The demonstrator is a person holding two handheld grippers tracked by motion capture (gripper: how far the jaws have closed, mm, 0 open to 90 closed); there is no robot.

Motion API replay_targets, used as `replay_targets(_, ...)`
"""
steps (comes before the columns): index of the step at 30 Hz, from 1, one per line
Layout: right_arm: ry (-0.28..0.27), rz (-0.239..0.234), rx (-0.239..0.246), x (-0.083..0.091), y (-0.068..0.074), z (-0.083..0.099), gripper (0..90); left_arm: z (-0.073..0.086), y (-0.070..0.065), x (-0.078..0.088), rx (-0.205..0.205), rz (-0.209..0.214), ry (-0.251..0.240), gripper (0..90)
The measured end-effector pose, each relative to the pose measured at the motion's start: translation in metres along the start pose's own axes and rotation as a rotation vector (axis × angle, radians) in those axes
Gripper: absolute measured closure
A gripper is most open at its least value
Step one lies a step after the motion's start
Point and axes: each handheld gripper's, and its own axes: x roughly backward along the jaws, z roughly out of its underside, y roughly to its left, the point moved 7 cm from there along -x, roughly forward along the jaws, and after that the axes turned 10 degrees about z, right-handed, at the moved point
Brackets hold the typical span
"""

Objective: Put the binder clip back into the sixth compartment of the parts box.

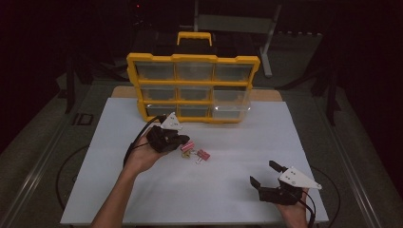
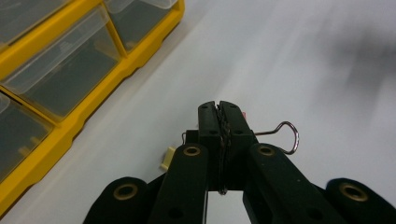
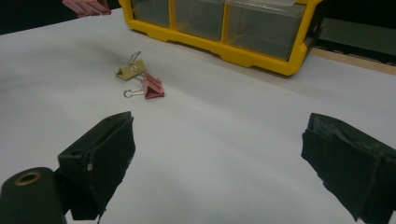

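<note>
The left gripper (image 1: pixel 183 140) is lifting a clamped pink binder clip (image 1: pixel 188 147) (drawer organizer (image 1: pixel 192 88) at twelve o'clock); next, opening a drawer; right gripper (image 1: pixel 264 176) is gaping empty.

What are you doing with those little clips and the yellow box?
A person holds a gripper in each hand. The left gripper is shut on a pink binder clip, just above the white table. Two more clips lie on the table nearby. The right gripper waits open. The yellow drawer box stands behind.
</note>
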Motion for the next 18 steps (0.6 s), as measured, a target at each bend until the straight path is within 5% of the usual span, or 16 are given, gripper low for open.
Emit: replay_targets(18, -0.008, 0.006, -0.009, 0.003, -0.002, -0.003, 8.9, -0.032, 0.017, 0.03, 0.019, -0.014, -0.079, 89.5)
